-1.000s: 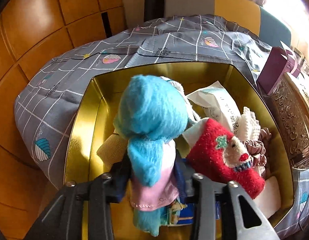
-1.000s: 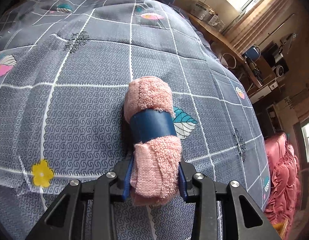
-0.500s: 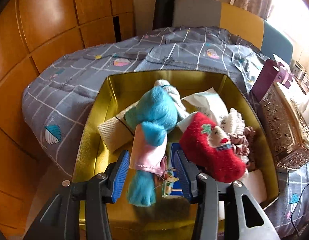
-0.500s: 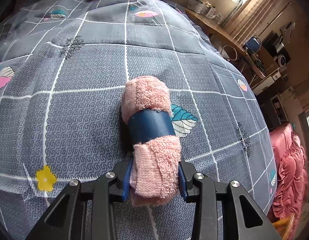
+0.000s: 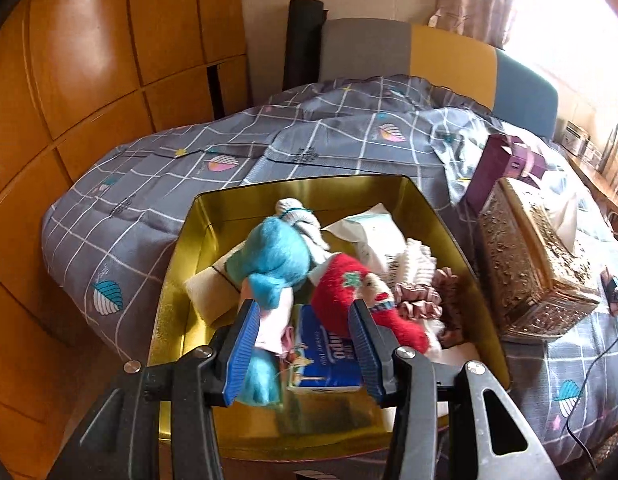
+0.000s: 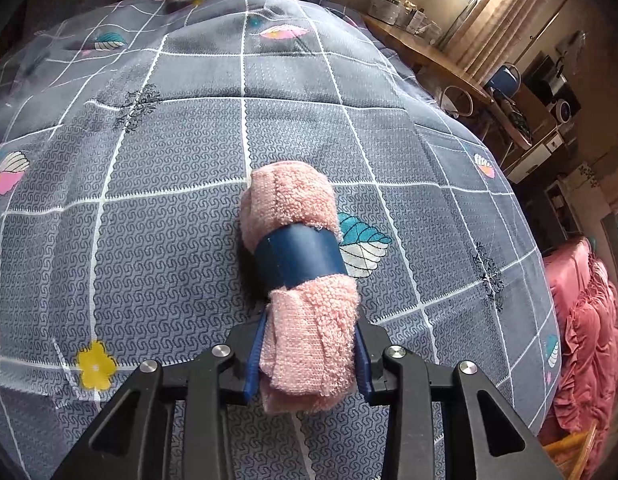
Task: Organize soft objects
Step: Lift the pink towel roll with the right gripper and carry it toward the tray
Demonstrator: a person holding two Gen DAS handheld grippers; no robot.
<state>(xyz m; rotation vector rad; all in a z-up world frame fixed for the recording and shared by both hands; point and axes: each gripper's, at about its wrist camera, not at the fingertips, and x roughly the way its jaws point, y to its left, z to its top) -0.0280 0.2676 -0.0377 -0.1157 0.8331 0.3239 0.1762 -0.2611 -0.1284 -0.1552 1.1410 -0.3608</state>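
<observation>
Non-task items I can see from here: bed w/ grey grid-pattern quilt (image 5: 317,148), leaf and flower prints. Orange wood wall panels (image 5: 89,60) on the left. Headboard (image 5: 429,52) in grey/yellow/blue blocks. Ornate gold tissue box (image 5: 529,264) on quilt, purple box (image 5: 505,160) just behind it. Right view: wooden desk (image 6: 429,60) w/ clutter, blue kettle (image 6: 505,78), pink ruffled fabric (image 6: 589,340) at right edge.

One gold tin (image 5: 181,264), one rolled pink towel (image 6: 301,280), two ornate boxes
</observation>
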